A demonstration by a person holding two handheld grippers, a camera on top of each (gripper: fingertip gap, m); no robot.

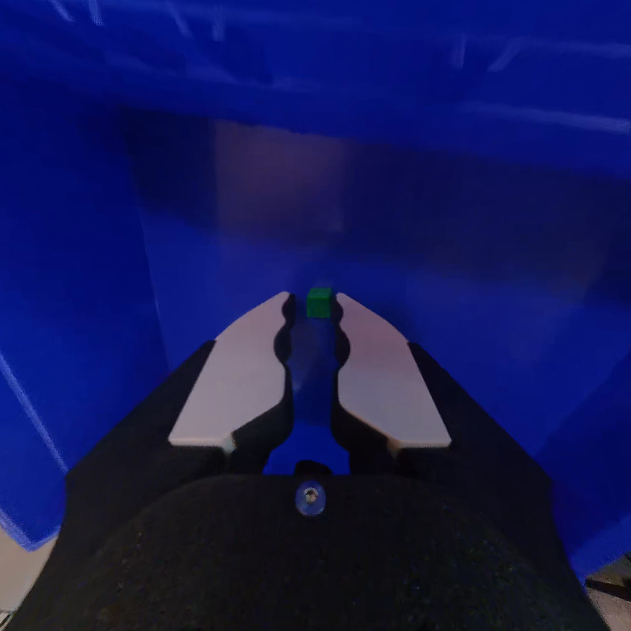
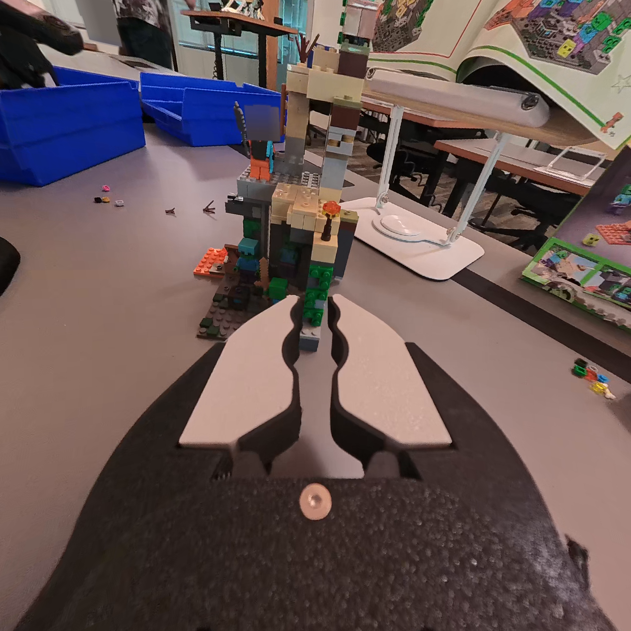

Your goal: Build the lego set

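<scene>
Left gripper [image 1: 318, 300] is down inside a blue bin [image 1: 444, 239], fingers spread a little, a small green brick [image 1: 319, 302] sitting between the tips; the blur hides whether they touch it. Right gripper [image 2: 313, 302] hangs low over the grey table [image 2: 102, 324], fingers slightly parted and holding nothing, tips just before the green vine column [image 2: 316, 293] of the lego build [image 2: 300, 211]
</scene>
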